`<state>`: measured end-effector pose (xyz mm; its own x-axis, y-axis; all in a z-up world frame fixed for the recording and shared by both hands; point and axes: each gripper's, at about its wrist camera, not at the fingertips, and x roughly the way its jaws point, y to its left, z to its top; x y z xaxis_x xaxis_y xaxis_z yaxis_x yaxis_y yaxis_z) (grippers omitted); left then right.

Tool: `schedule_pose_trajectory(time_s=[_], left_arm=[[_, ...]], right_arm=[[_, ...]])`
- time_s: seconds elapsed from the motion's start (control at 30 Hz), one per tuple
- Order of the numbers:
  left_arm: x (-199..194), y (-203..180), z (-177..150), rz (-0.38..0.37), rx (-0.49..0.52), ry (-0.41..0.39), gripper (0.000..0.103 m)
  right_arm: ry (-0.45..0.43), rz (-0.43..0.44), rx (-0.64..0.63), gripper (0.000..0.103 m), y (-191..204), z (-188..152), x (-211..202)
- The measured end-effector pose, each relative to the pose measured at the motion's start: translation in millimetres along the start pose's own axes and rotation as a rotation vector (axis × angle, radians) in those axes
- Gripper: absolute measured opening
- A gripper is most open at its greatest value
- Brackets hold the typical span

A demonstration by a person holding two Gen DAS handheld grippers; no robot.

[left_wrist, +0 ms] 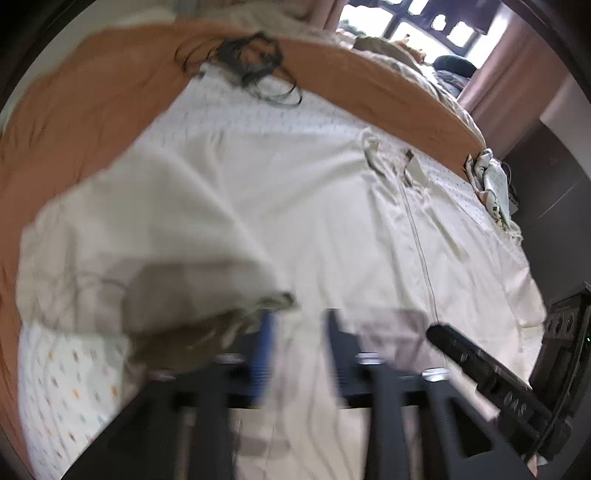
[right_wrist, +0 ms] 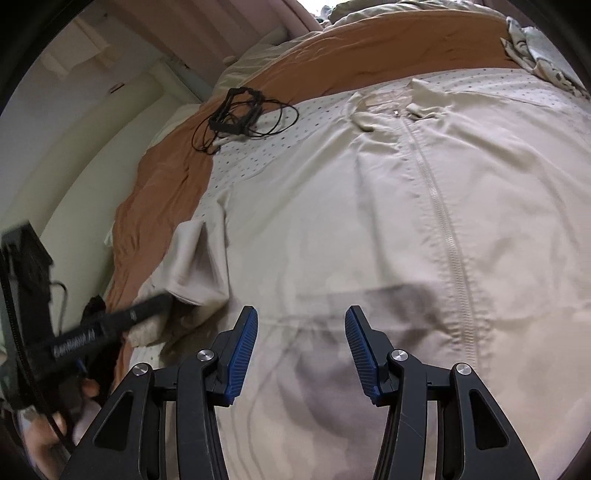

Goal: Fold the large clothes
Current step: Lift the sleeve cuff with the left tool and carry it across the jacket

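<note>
With both the left gripper and right gripper half open and empty, the folded sleeve may slide off the jacket.

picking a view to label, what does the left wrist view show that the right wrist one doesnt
Only the left wrist view: a bright window at the top, and the right claw entering from the lower right.

Only the right wrist view: the left claw at the folded sleeve, and a hand in the lower left corner.

Both: the beige zip jacket spread on the dotted sheet, the orange blanket and the black cable tangle.
</note>
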<state>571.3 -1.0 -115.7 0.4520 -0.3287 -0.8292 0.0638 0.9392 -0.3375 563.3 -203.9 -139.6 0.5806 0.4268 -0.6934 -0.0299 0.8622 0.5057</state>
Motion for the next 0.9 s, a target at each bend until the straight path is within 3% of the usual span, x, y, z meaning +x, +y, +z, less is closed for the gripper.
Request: schedule_pose_trajectory(time_s=[0.03,0.07,0.17,0.27,0.37,0.47,0.53,0.6,0.9], left_arm=[[-5,7,-4,0.004,-0.029,-0.001,0.071],[-13,13,-8,0.014,-0.048,-0.015,0.072],[-37,27,-13,0.061,-0.066,-0.056,0.072],[-57,47,-14,0.179,-0.083,-0.102,0.072],[-64,68,-16,0.248,-0.111,-0.113,0.072],[-63,92,-17,0.302,-0.151,-0.109,0.072],[-60,108,-19,0.341,-0.173,-0.106,0.072],[-52,124,-19,0.376,-0.190,-0.097,0.072],[-6,192,-15,0.446,-0.346,-0.032,0.072]], right_arm=[[-0.001,-0.003,0.003,0.052,-2,0,-2],[-0.001,-0.003,0.008,0.052,-4,0,-3],[0.000,0.012,0.033,0.052,-10,-2,-9],[0.000,0.019,0.034,0.052,-12,-5,-15],[0.020,0.030,0.041,0.053,-13,-7,-16],[0.049,0.050,0.049,0.054,-13,-11,-17],[0.057,0.059,0.056,0.070,-14,-13,-19],[0.057,0.057,0.058,0.078,-15,-15,-23],[0.099,0.040,0.061,0.081,-18,-17,-20]])
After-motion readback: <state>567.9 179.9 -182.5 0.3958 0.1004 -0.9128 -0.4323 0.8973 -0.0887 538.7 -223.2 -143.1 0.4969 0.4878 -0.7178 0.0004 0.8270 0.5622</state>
